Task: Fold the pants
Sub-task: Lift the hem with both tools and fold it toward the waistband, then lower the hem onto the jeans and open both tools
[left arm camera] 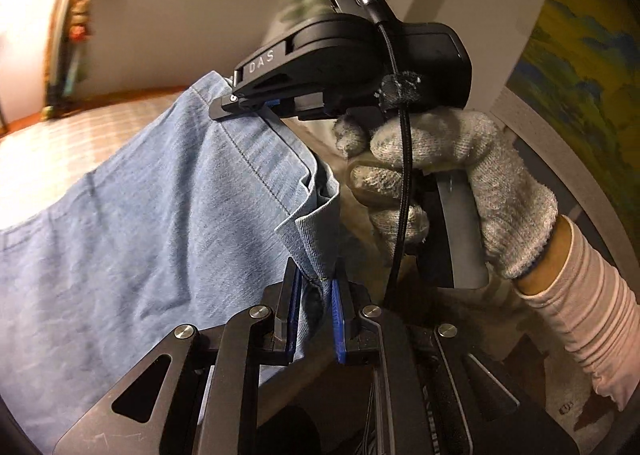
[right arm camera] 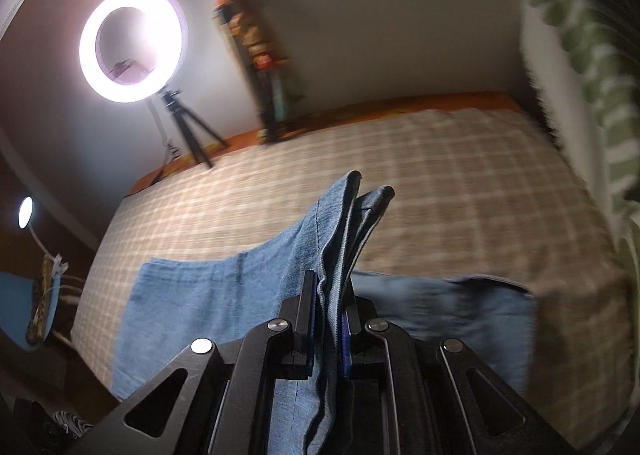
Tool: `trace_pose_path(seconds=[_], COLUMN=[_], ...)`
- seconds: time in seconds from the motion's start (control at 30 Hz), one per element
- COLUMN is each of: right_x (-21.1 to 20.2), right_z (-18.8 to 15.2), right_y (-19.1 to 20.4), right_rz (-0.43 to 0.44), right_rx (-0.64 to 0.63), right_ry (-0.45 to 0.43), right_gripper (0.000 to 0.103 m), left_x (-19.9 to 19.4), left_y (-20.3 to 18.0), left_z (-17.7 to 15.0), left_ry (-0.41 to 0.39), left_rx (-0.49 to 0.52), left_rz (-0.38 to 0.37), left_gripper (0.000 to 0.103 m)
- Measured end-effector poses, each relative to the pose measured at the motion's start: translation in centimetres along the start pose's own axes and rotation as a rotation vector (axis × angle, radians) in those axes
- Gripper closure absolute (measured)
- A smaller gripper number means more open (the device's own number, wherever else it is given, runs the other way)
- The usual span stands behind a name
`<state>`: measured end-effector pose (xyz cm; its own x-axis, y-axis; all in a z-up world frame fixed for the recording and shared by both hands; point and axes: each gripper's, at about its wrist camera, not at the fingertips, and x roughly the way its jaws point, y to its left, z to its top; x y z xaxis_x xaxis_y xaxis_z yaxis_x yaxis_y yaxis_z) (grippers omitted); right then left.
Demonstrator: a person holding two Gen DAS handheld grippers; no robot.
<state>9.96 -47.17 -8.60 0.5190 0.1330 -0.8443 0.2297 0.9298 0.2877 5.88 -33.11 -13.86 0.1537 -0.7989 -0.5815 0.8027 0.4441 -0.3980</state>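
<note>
Light blue denim pants point(left arm camera: 152, 215) hang lifted above a checked bed point(left arm camera: 60, 151). My left gripper point(left arm camera: 316, 287) is shut on a hem corner of the pants. The right gripper point(left arm camera: 244, 105), held by a gloved hand point(left arm camera: 460, 183), shows in the left wrist view, clamped on the pants' upper edge. In the right wrist view my right gripper point(right arm camera: 330, 307) is shut on bunched pants fabric point(right arm camera: 336, 239), which sticks up past the fingers. The rest of the pants point(right arm camera: 200, 303) drapes onto the bed point(right arm camera: 460, 191).
A lit ring light on a tripod point(right arm camera: 134, 43) stands at the bed's far left. A small lamp point(right arm camera: 26, 213) is at the left. A tall colourful object point(right arm camera: 260, 51) leans on the far wall. A green patterned curtain point(right arm camera: 592, 35) hangs at the right.
</note>
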Motion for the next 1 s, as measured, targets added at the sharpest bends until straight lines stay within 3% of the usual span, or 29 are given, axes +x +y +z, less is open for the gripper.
trace_pose_path(seconds=[0.2, 0.47, 0.63, 0.67, 0.8, 0.83, 1.0], right_x=[1.1, 3.6, 4.7, 4.9, 4.7, 4.2, 1.5], right_z=[-1.0, -2.0, -2.1, -2.1, -1.9, -1.8, -1.7], right_y=[-4.9, -7.3, -7.5, -7.6, -7.6, -7.6, -6.0], right_rz=[-0.001, -0.002, -0.05, -0.069, -0.153, -0.177, -0.189], right_rx=[0.058, 0.06, 0.034, 0.025, -0.005, -0.004, -0.041], right_ry=[0.038, 0.079, 0.104, 0.108, 0.098, 0.081, -0.003], right_gripper=[0.096, 0.096, 0.094, 0.091, 0.071, 0.065, 0.064], left_x=[4.8, 7.1, 5.2, 4.6, 0.9, 0.7, -4.3], left_y=[-0.4, 0.6, 1.1, 0.8, 3.5, 4.3, 8.6], left_z=[0.0, 0.3, 0.6, 0.7, 1.0, 1.1, -0.2], left_ry=[0.076, 0.127, 0.147, 0.144, 0.115, 0.108, 0.066], left_rx=[0.014, -0.01, 0.007, 0.009, -0.037, -0.038, -0.052], left_rz=[-0.022, -0.013, -0.002, 0.006, 0.047, 0.067, 0.216], left_gripper=[0.091, 0.09, 0.081, 0.075, 0.074, 0.074, 0.074])
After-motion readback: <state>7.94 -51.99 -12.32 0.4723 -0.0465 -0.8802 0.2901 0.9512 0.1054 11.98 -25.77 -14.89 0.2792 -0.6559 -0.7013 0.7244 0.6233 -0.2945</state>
